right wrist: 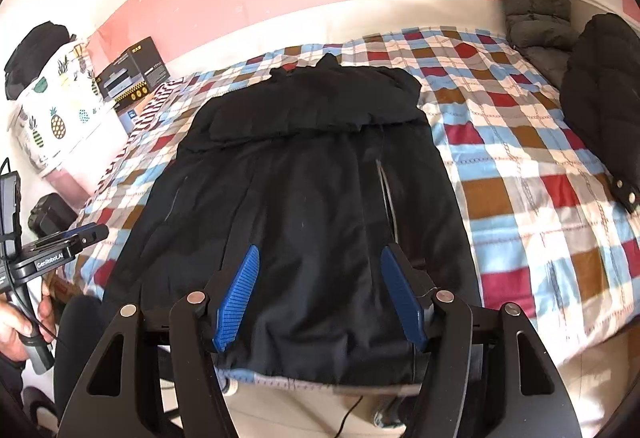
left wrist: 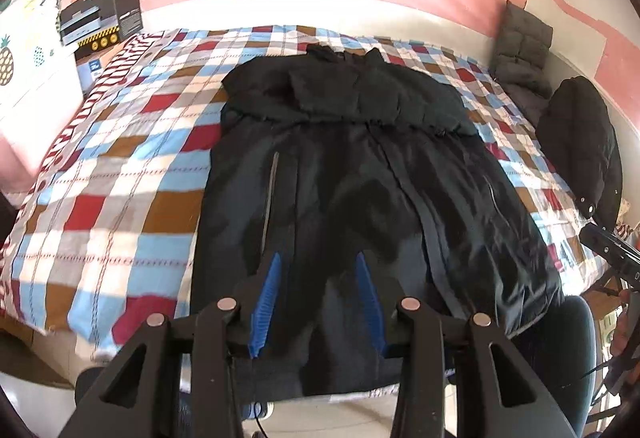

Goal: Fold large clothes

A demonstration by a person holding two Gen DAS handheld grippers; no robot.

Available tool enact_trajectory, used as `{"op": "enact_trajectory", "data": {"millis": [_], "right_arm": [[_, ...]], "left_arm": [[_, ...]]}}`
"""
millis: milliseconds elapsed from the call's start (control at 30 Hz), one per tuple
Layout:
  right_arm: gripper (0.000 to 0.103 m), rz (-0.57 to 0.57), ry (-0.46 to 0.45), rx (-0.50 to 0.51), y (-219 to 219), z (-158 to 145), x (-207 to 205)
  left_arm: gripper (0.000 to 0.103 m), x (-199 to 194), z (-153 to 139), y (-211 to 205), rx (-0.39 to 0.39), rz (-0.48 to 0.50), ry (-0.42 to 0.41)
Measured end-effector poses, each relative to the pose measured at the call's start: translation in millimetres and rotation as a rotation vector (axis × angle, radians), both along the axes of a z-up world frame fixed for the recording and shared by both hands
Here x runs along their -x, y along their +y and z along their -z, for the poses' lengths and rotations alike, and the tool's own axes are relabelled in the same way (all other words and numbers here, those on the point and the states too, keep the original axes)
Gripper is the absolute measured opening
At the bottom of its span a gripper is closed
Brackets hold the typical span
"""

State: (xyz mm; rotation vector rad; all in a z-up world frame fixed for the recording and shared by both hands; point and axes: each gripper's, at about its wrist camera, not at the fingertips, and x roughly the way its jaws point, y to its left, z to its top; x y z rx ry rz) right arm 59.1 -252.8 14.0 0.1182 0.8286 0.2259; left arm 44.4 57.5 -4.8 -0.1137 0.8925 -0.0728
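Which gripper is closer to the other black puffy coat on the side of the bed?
Right. The puffy coat lies at the bed's right edge. The right gripper hovers over the jacket's right part; the left gripper is farther left.

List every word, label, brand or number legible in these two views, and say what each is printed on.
"GenRobot.AI": on the black body of the left gripper, seen at the left edge of the right wrist view.
Black box at the head of the bed: printing and yellow badges, too small and blurred to read.
Blue-and-white box beneath it: label unreadable.
Black coat: no readable text.
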Motion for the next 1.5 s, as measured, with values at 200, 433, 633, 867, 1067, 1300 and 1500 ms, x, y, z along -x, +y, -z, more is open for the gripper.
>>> {"op": "enact_trajectory", "data": {"millis": [200, 433, 633, 867, 1067, 1300, 1500], "right_arm": [[0.064, 0.025, 0.037, -0.003, -13, 14, 16], [0.065, 0.056, 0.061, -0.004, -27, 24, 17], [0.065, 0.102, 0.105, -0.008, -46, 40, 6], [0.073, 0.146, 0.156, -0.012, -71, 58, -11], [0.073, 0.179, 0.229, -0.074, -101, 79, -35], [0.073, 0.188, 0.385, -0.185, -120, 120, -62], [0.073, 0.156, 0.421, -0.213, -112, 126, -54]], "left_arm": [[0.043, 15, 13, 15, 0.01, -0.041, 0.036], [0.051, 15, 26, 32, 0.026, -0.088, 0.054], [0.052, 7, 37, 47, 0.021, -0.122, 0.071], [0.056, -6, 58, 69, 0.031, -0.164, 0.116], [0.057, -27, 88, 88, 0.084, -0.178, 0.205], [0.058, -37, 115, 90, 0.208, -0.159, 0.264], [0.06, -21, 117, 85, 0.235, -0.153, 0.262]]}}
